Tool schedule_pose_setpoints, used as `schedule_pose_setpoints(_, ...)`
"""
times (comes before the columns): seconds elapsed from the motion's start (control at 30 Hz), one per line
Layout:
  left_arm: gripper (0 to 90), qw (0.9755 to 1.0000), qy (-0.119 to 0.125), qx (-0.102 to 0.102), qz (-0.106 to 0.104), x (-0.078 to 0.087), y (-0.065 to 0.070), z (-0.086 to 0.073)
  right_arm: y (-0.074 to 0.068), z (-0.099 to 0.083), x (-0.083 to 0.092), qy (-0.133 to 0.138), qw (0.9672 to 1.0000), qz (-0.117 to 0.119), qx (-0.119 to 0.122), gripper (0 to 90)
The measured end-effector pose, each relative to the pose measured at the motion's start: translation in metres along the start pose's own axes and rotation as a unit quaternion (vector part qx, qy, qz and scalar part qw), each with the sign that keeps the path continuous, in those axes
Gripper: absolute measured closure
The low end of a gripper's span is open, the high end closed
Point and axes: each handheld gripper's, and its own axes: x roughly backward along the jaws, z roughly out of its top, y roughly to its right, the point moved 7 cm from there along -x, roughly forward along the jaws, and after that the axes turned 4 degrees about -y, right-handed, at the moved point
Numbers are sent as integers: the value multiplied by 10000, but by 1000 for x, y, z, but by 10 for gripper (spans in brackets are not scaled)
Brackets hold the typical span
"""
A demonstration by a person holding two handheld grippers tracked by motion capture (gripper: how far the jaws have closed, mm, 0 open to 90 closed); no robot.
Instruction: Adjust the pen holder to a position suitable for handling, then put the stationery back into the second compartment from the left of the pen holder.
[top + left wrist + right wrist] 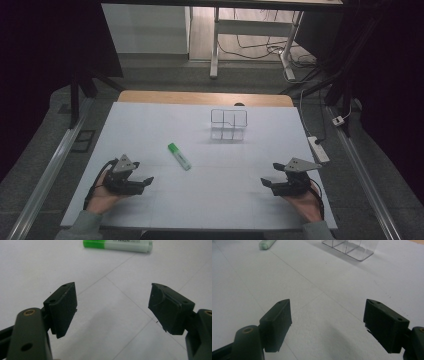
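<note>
Highlighter (179,156) lies mid-table, bare white surface between it and the released left gripper (145,183) and right gripper (266,183).

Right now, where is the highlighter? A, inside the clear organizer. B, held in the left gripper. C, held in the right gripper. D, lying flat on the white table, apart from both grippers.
D: the highlighter lies flat on the white table, in front of the clear organizer, while the left gripper and right gripper rest open with nothing between their jaws.
</note>
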Motion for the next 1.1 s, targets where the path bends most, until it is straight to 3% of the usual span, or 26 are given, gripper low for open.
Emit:
schedule_pose_setpoints(0.33,235,10000,20,-12,-34,-5,-15,26,-1,-2,-1,-53,10000,-3,-28,219)
schedule_pose_setpoints(0.77,242,9997,-186,-146,-27,-11,-32,59,0,-4,-2,-79,10000,-13,-59,221)
schedule_pose_setpoints(1.1,258,9993,-340,-140,-19,-21,-44,73,1,-7,-3,-152,9999,-42,-40,222)
